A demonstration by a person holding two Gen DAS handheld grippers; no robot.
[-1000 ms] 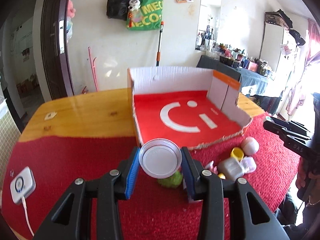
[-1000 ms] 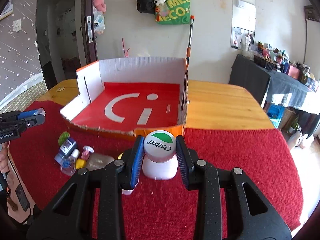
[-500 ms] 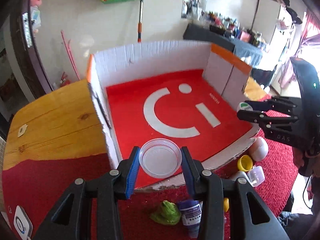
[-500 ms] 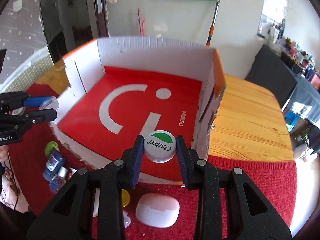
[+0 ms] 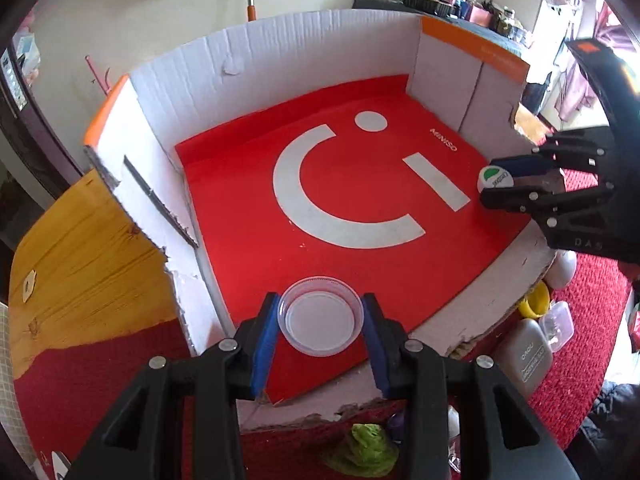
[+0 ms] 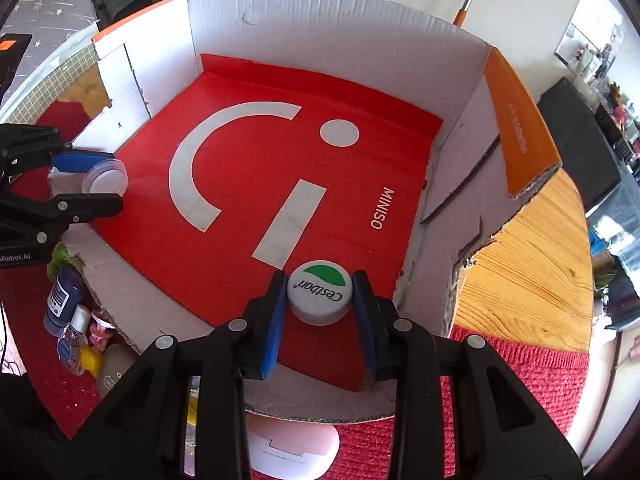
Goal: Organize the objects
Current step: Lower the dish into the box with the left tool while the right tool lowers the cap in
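A cardboard box (image 5: 304, 52) (image 6: 320, 20) with a red floor and white walls fills both views. My left gripper (image 5: 321, 320) (image 6: 84, 184) is shut on a clear round plastic lid (image 5: 321, 316) (image 6: 105, 178), held over the box's near left corner. My right gripper (image 6: 320, 292) (image 5: 504, 186) is shut on a white bottle cap (image 6: 320, 292) (image 5: 495, 180) with a green patch and "Cestbon" lettering. It hangs over the box floor near the right wall. Both grippers point steeply down into the box.
Small items lie on the red mat (image 6: 520, 392) outside the box's front edge: a green lump (image 5: 366, 448), a blue bottle (image 6: 64, 300), a grey case (image 5: 524, 356), a yellow cap (image 5: 534, 300), a white case (image 6: 292, 452). The wooden table (image 5: 80, 248) shows at both sides.
Both grippers moved forward from over the mat to over the box floor and tilted downward. Each kept its hold, the left on the clear lid, the right on the white cap.
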